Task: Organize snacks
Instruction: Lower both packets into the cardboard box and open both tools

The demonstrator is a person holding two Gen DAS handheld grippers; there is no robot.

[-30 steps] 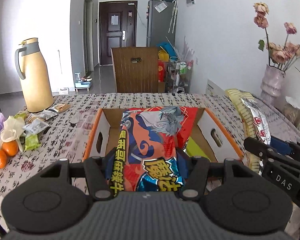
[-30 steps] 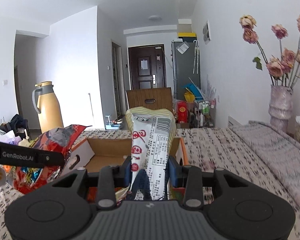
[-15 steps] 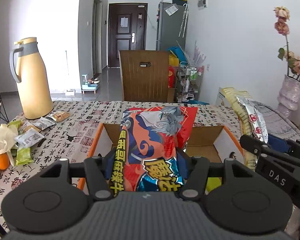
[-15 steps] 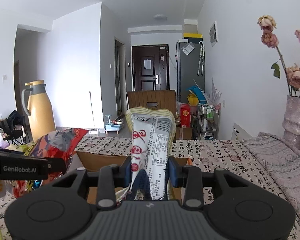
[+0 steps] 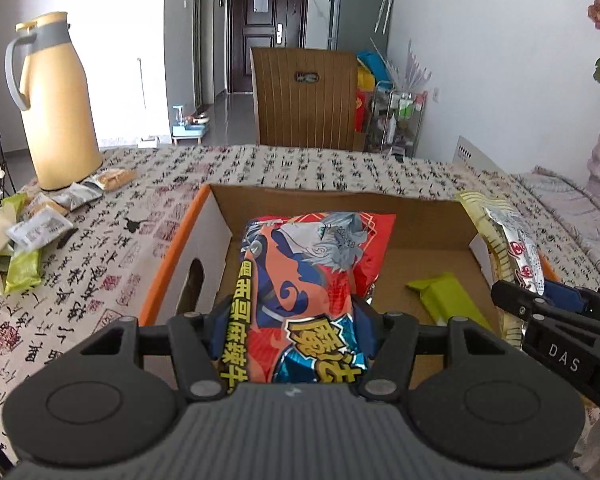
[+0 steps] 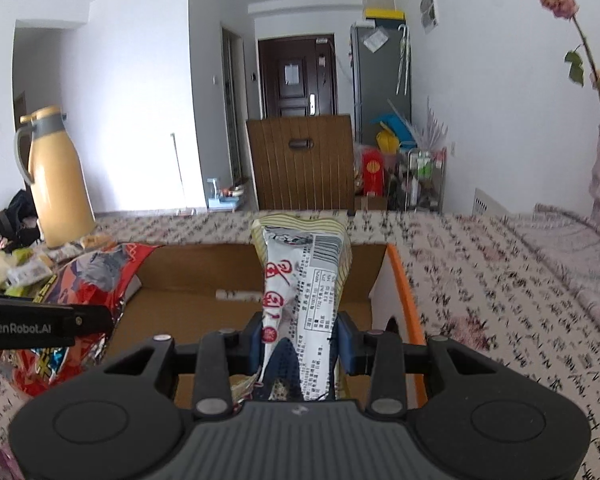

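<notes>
Left gripper (image 5: 292, 330): clamped on a red-and-orange snack bag (image 5: 308, 280), blue pads pressed into both sides. Bag printed with large yellow Chinese characters and a cartoon figure; a small stamped date near the top, too fine to read. Held tilted downward over the left half of the cardboard box (image 5: 172, 264).

Right gripper (image 6: 300, 338): clamped on a white-and-yellow striped snack packet (image 6: 304, 280). Red Chinese characters, a barcode and a nutrition table on the wrapper; table text illegible. Held above the box's right half, beside the orange-edged wall.

Gripper markings: "DAS" on the right unit as seen from the left wrist, "GenRobot.AI" on the left unit as seen from the right wrist.

Inside the box: a green packet (image 5: 448, 296) flat on the floor.

Outside: patterned tablecloth (image 5: 340, 168) with calligraphy print; loose snack packets (image 5: 40, 232) beside a yellow thermos jug (image 5: 56, 104) at far left.
</notes>
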